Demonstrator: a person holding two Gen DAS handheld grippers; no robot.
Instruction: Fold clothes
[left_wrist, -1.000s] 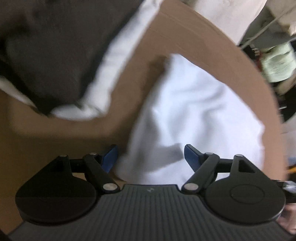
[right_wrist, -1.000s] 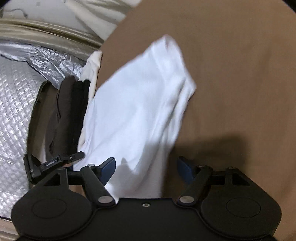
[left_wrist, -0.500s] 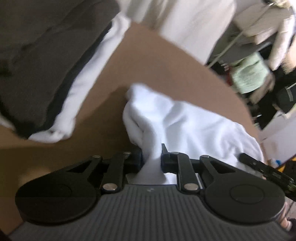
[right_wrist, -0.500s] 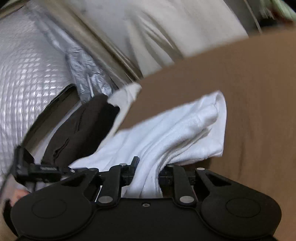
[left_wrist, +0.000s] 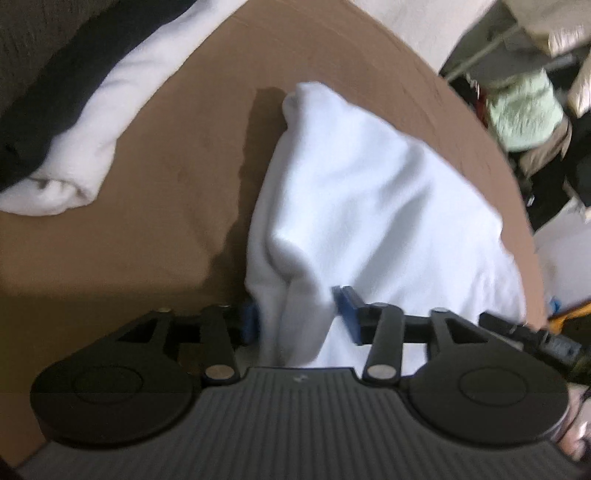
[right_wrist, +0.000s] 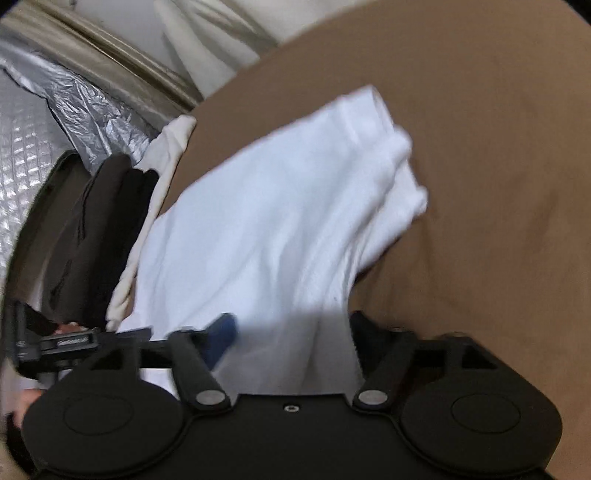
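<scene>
The white cloth (left_wrist: 369, 206) lies folded on the brown surface (left_wrist: 166, 206), and a raised ridge of it stands between the jaws of the left gripper (left_wrist: 299, 314), which have just been opening; the blue pads now sit about half apart, one on each side of the ridge, and the blur makes it hard to say whether the near pad is clear of the fabric, though nothing looks pinched. In the right wrist view the same cloth (right_wrist: 280, 221) spreads out ahead of the right gripper (right_wrist: 291, 332), whose jaws have just been opening too and now stand wide, with the near hem lying loose between them and neither pad pressing on it. Beyond the left jaws, off to their left, a pile of dark and white clothes (left_wrist: 74, 122) rests on the same surface, well apart from the cloth. Past the right jaws, to their left, silver quilted foil (right_wrist: 48, 122) shows. The risk from here, as I judge it, is the ridge: if a hand pulls back while fabric clings to a pad, it would drag the top layer and undo the fold. A release on a bunched edge could also leave a crease, so the fold may slump sideways toward the surface's edge.
</scene>
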